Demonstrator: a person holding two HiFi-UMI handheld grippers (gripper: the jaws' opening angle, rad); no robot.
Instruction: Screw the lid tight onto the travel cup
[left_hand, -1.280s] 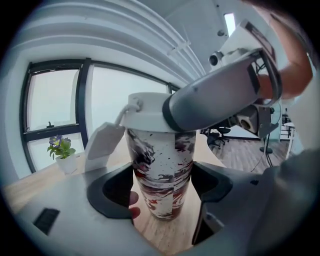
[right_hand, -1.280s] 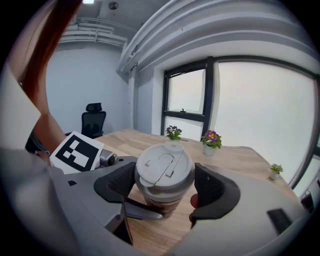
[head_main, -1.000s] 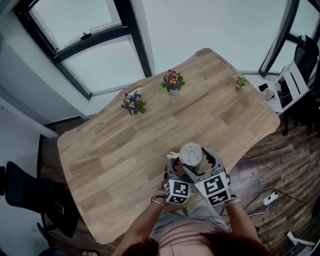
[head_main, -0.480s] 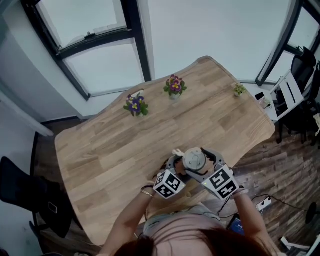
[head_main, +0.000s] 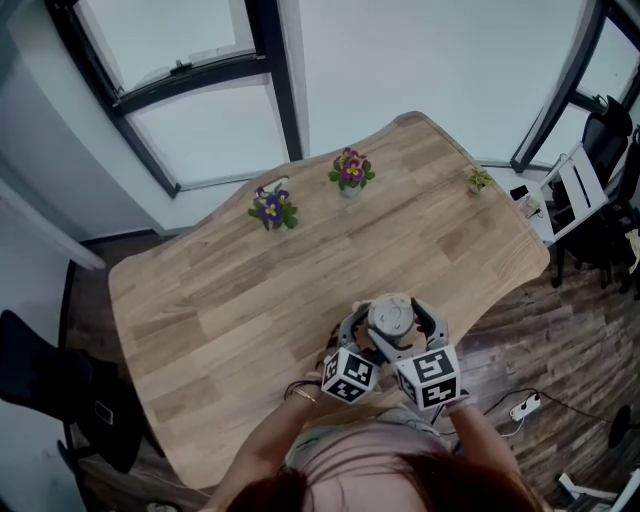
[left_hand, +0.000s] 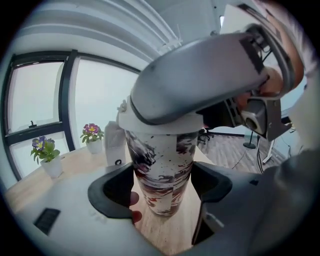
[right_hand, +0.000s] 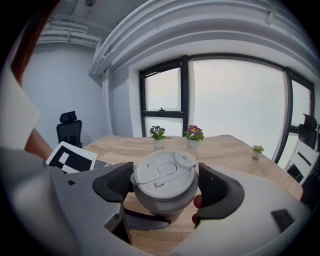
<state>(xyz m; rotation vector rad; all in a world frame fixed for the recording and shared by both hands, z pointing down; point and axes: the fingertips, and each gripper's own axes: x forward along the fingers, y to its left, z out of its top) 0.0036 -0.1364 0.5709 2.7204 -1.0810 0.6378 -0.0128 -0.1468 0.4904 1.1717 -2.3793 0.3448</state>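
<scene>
A travel cup (left_hand: 160, 170) with a dark marbled pattern stands upright near the table's front edge. My left gripper (left_hand: 161, 185) is shut on its body, one pad against each side. The grey lid (right_hand: 162, 172) sits on top of the cup. My right gripper (right_hand: 165, 187) reaches over it from above with its jaws wide. The left pad lies at the lid's rim, and a thin gap shows at the right pad. In the head view the lid (head_main: 390, 313) shows between both grippers, the left gripper (head_main: 362, 335) lower and the right gripper (head_main: 395, 322) on top.
The wooden table (head_main: 250, 300) carries two flower pots (head_main: 268, 208) (head_main: 350, 170) and a small green plant (head_main: 480, 180) along its far edge. A black chair (head_main: 40, 380) stands to the left. The table's front edge is right behind the cup, by the person.
Both marker cubes have swung closer together round the cup, the right one turning back leftward. The cup has stayed in place.
</scene>
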